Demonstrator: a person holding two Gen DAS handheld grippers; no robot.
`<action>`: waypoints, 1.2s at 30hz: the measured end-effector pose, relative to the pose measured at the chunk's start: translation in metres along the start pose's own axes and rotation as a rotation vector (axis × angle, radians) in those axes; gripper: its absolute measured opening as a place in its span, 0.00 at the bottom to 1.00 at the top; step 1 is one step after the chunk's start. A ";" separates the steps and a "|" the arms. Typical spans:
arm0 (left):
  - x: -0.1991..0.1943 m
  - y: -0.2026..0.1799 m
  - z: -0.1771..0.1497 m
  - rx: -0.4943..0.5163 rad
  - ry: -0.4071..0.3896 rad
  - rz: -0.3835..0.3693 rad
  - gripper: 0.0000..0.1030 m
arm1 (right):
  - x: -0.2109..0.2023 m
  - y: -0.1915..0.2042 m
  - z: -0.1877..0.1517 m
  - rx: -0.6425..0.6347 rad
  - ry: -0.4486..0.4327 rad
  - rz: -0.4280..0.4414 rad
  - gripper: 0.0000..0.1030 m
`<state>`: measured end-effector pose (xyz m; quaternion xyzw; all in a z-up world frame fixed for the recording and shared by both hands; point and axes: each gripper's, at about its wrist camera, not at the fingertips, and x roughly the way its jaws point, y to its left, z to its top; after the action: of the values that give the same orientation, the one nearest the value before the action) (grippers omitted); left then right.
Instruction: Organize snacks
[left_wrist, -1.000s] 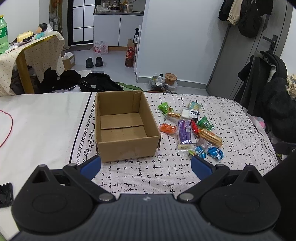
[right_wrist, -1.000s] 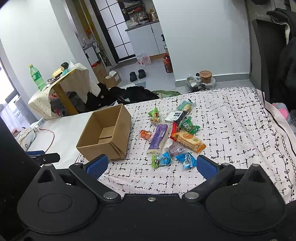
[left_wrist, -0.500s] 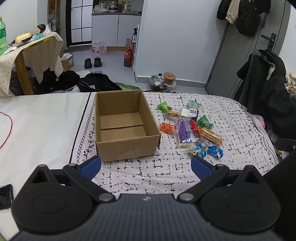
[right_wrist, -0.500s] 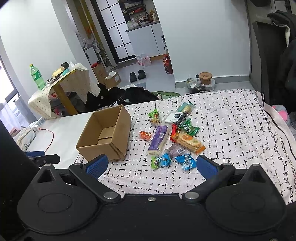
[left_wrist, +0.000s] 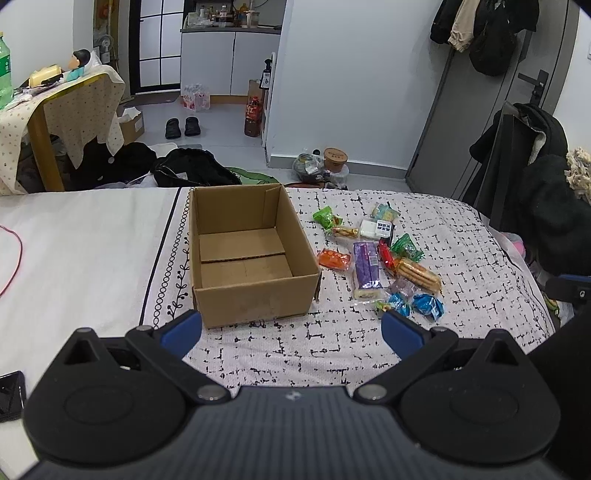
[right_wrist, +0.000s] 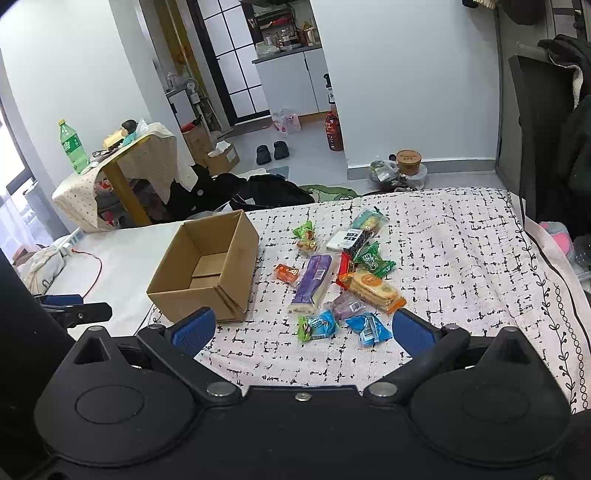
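An open, empty cardboard box (left_wrist: 243, 258) (right_wrist: 207, 269) stands on the patterned bedspread (left_wrist: 461, 295). To its right lies a pile of several wrapped snacks: a long purple pack (left_wrist: 365, 267) (right_wrist: 313, 280), an orange biscuit pack (left_wrist: 419, 275) (right_wrist: 371, 290), blue candies (left_wrist: 428, 306) (right_wrist: 367, 328), green packets (left_wrist: 325, 218) (right_wrist: 373, 260). My left gripper (left_wrist: 291, 330) hangs open just short of the box's near wall. My right gripper (right_wrist: 303, 330) is open too, its fingers flanking the nearest blue candies from above and behind. Neither holds anything.
A black phone (left_wrist: 11, 395) lies on the white sheet at the left, near a red cable (left_wrist: 14, 258). Beyond the bed's far edge are dark clothes on the floor (left_wrist: 192, 171), a cloth-covered table (left_wrist: 66, 107) and a chair draped with coats (left_wrist: 528, 177).
Both grippers have crept slightly forward toward the box and snacks; the scene looks a little nearer. Nothing on the bed has moved.
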<state>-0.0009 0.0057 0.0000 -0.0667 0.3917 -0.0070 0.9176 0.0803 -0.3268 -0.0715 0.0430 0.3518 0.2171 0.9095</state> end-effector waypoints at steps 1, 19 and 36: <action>0.000 0.000 0.000 0.000 -0.001 -0.001 1.00 | -0.001 0.000 0.000 0.000 -0.002 -0.003 1.00; -0.003 -0.006 0.004 0.017 -0.021 -0.013 1.00 | -0.006 -0.004 0.002 -0.003 -0.018 -0.041 1.00; 0.005 -0.010 0.010 0.027 -0.025 -0.035 1.00 | -0.001 -0.015 0.002 0.023 -0.016 -0.059 1.00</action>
<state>0.0100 -0.0035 0.0042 -0.0614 0.3789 -0.0275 0.9230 0.0863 -0.3405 -0.0729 0.0448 0.3480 0.1858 0.9178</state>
